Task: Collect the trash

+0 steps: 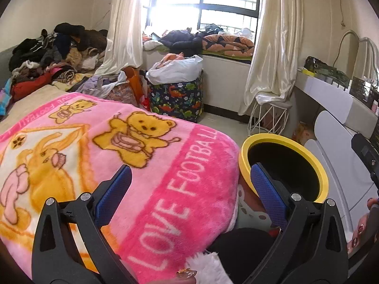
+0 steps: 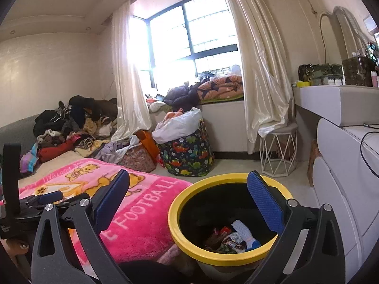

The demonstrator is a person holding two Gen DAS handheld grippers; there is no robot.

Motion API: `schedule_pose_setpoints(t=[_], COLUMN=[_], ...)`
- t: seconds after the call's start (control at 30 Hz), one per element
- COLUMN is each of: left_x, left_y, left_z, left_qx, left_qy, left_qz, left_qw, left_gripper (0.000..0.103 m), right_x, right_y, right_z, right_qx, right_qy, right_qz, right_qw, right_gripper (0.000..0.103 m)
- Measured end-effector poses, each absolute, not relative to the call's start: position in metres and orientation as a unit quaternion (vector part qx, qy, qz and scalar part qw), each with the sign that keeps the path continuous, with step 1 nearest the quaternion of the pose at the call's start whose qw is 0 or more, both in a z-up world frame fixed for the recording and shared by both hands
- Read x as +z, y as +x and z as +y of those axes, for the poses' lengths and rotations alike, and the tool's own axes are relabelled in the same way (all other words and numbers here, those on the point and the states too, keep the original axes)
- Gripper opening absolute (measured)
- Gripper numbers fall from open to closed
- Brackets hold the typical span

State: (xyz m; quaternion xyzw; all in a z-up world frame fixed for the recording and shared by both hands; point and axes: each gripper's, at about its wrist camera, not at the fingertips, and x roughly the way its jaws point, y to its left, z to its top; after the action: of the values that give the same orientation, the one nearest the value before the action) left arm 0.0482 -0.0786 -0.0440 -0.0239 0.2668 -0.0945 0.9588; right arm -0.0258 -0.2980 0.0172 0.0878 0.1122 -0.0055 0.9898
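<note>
A yellow-rimmed trash bin (image 2: 187, 243) with a black inside stands beside the bed; wrappers and a white and blue rag (image 2: 241, 234) lie at its bottom. In the left wrist view the bin (image 1: 317, 165) is at the right. My right gripper (image 2: 187, 194) is open and empty, hovering just above the bin's rim. My left gripper (image 1: 189, 189) is open and empty above the pink bear blanket (image 1: 118, 153). The left gripper also shows at the left edge of the right wrist view (image 2: 47, 198).
The pink blanket (image 2: 142, 208) covers the bed. A clothes pile (image 1: 54, 54) lies at the bed's far end. A dinosaur-print hamper (image 2: 187, 151) and wire stool (image 2: 277, 151) stand near the window. White drawers (image 2: 343, 189) line the right side.
</note>
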Motion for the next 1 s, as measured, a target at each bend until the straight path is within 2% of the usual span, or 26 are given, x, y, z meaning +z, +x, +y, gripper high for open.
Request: schedule_pose_setpoints(t=[1.0], left_x=[-0.0393], left_y=[0.0404], left_z=[-0.0748], left_qx=[-0.093], left_qy=[-0.024], left_qz=[0.248], left_qw=[0.964], left_gripper=[0.092], right_x=[0.0108], right_y=[-0.0255], right_z=[-0.2928], right_qx=[-0.007], right_qy=[0.077], right_qz=[0.114], right_qw=[0.99], right_gripper=[0.097])
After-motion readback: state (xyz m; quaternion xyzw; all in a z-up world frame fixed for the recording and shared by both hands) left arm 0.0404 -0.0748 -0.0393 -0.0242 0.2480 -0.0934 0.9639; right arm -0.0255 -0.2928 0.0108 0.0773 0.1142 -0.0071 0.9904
